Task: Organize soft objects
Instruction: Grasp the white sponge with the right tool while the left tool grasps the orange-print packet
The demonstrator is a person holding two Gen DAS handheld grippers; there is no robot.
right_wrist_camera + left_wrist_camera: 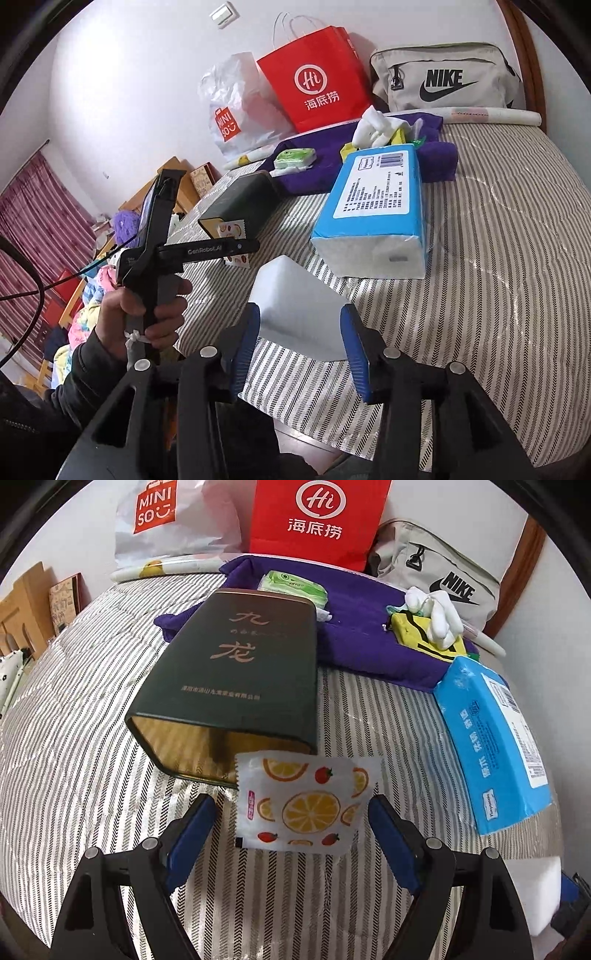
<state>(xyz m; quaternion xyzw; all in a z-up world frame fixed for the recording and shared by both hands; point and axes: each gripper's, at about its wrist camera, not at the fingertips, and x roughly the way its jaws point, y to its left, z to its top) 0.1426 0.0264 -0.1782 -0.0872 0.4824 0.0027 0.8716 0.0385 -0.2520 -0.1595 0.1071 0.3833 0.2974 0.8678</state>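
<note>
Right tongs (pixel 299 345) apart, astride smooth white foam block (pixel 299 310).

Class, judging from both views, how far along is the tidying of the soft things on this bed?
Done: nothing visibly stowed. In hand: right hand-held gripper straddles the white foam block; left hand-held gripper brackets the fruit-print sachet. Left: blue tissue pack, open dark green tin box.

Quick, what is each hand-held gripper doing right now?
Left hand-held gripper: open, around the fruit-print white packet.
Right hand-held gripper: partly open, white foam block between its jaws; grip cannot be told.
</note>
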